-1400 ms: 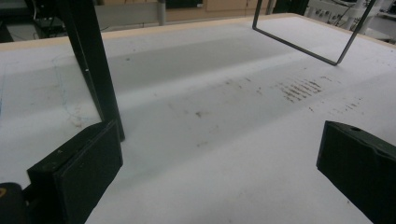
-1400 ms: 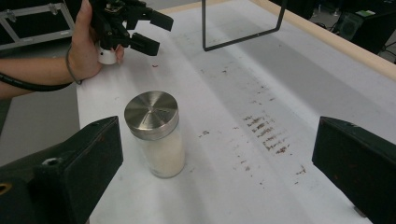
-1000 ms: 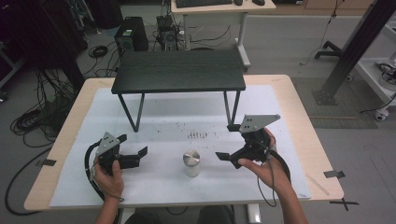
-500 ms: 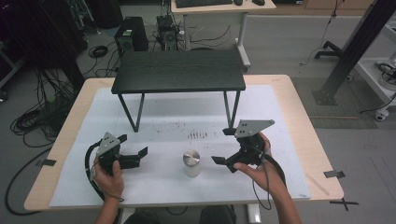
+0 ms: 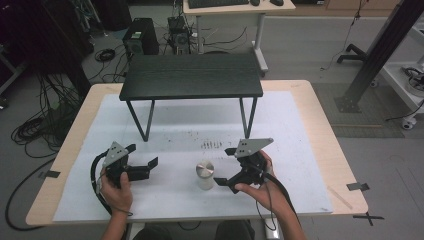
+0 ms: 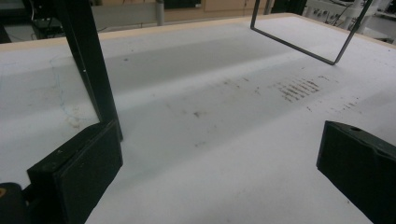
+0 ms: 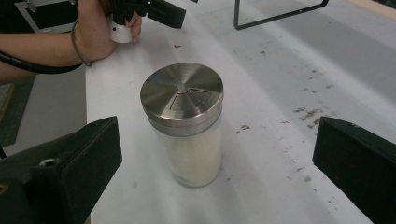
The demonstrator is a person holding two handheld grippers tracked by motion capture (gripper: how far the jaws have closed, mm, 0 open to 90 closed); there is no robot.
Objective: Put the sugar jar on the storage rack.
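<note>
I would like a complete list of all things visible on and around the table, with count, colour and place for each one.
Shaker jar: 1, clear glass with white contents and a steel lid, upright on the mat near the front, between the two tongs.
Small shelf table: 1, black, standing on the mat at the back half.
Mat: 1, white with dark specks, covering most of the table.
Table: 1, light wood, under the mat.
Computer tower: 1, black, on the floor behind.
Desk: 1, light wood, on the floor behind.
Cables: several, black, on the floor at the left.
Left tongs: 1, black, open, front left.
Right tongs: 1, black, open, beside the jar, not touching it.
Hands: 2, one holding each pair of tongs.
</note>
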